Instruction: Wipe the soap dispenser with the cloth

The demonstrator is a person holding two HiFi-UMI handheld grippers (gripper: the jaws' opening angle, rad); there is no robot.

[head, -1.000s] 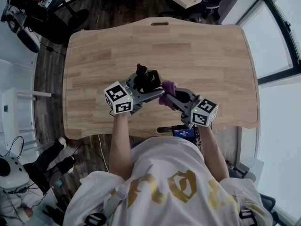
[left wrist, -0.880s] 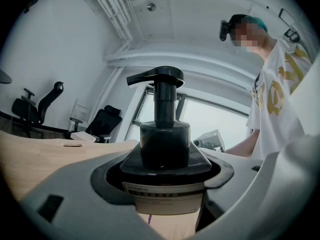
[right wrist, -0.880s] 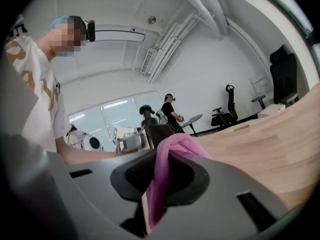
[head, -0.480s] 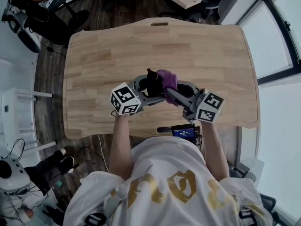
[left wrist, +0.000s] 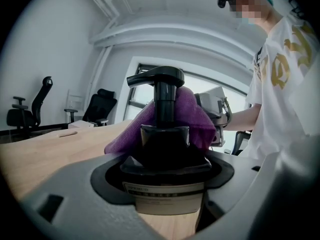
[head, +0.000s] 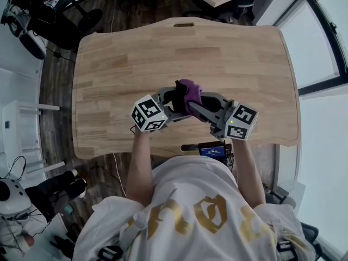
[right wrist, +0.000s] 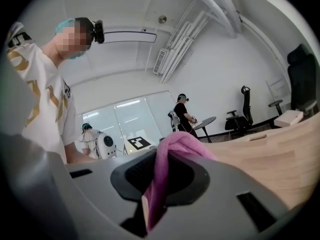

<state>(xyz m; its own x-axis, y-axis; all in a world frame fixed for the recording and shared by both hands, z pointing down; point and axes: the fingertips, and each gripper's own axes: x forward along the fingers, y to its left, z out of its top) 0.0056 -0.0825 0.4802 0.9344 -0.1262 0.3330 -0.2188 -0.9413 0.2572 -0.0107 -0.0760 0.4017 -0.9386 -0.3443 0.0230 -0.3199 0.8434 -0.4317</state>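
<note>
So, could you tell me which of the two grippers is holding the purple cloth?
The right gripper: its jaws pinch the cloth, while the left gripper is clamped around the black soap dispenser instead.

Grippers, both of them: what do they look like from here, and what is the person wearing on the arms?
The left gripper and right gripper match. Both have moulded grey plastic bodies with broad jaws lined with black pads. Each carries a white cube printed with black square markers at its rear end. The person wears a white short-sleeved T-shirt with gold print, and the forearms are uncovered.
</note>
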